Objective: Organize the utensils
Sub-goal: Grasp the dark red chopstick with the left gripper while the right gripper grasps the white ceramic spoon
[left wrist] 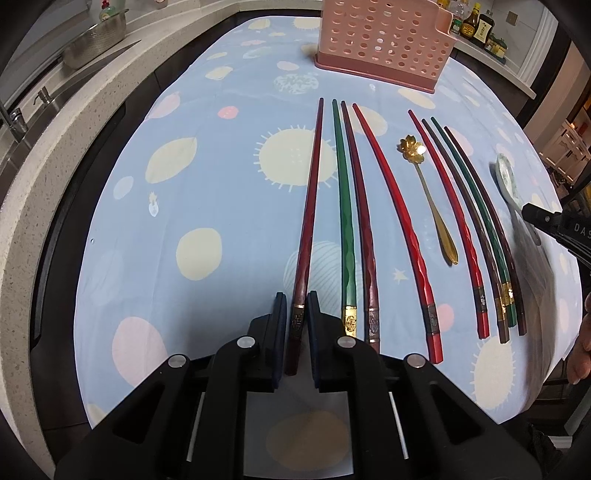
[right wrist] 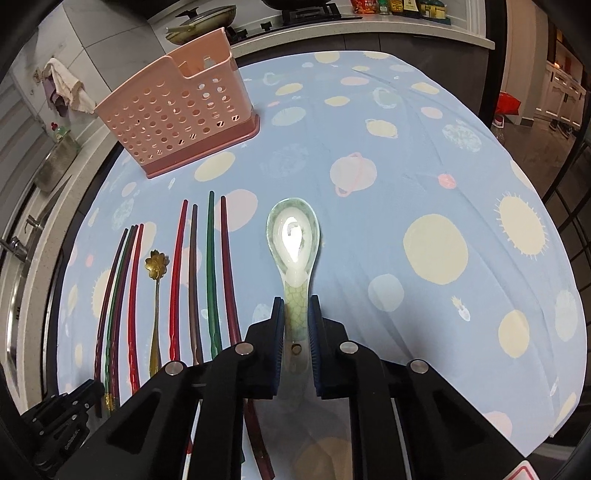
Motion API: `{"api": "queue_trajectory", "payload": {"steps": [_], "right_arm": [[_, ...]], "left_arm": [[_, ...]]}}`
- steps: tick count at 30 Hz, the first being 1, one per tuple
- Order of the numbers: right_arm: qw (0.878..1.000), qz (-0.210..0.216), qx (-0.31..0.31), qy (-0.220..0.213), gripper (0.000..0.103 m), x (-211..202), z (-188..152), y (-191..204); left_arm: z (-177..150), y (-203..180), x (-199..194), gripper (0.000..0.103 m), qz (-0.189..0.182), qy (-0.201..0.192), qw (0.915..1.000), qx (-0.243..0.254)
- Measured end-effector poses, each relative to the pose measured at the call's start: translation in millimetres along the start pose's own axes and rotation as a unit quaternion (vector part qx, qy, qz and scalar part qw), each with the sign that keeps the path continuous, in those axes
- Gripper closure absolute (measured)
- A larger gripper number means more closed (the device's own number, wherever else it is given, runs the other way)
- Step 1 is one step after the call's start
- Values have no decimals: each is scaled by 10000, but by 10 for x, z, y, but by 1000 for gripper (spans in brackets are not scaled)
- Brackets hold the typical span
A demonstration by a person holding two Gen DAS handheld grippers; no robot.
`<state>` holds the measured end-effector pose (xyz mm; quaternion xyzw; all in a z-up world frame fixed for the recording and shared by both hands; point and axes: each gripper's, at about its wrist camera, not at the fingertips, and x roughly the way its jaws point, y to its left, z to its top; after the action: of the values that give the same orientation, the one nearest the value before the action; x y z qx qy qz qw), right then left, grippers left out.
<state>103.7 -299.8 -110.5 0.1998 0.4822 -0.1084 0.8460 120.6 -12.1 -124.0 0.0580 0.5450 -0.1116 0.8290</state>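
A pink perforated utensil holder stands at the far side of the table and also shows in the right wrist view. Several red, green and brown chopsticks lie in two groups, with a gold flower spoon between them. My left gripper has its jaws close around the thick end of the leftmost dark red chopstick. My right gripper has its jaws around the handle of a pale green ceramic spoon; its bowl points away. The right gripper also shows at the right edge of the left wrist view.
The table carries a light blue cloth with planet and sun prints. A stone counter with a sink and tap runs along the left. Sauce bottles stand on the back counter. A stove with pans is behind the holder.
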Motion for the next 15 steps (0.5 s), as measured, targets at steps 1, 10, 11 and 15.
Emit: {"api": "queue_trajectory", "payload": {"steps": [1, 10, 11, 15], "right_arm": [[10000, 18, 23, 25, 91, 17, -6, -12], [9999, 89, 54, 55, 94, 124, -104, -51], [10000, 71, 26, 30, 94, 123, -112, -43], [9999, -10, -85, -69, 94, 117, -138, -12]], "left_arm": [[0, -5, 1, 92, 9, -2, 10000, 5], [-2, -4, 9, 92, 10, -16, 10000, -6], [-2, -3, 9, 92, 6, -16, 10000, -11], [-10, -9, 7, 92, 24, -52, 10000, 10]]}}
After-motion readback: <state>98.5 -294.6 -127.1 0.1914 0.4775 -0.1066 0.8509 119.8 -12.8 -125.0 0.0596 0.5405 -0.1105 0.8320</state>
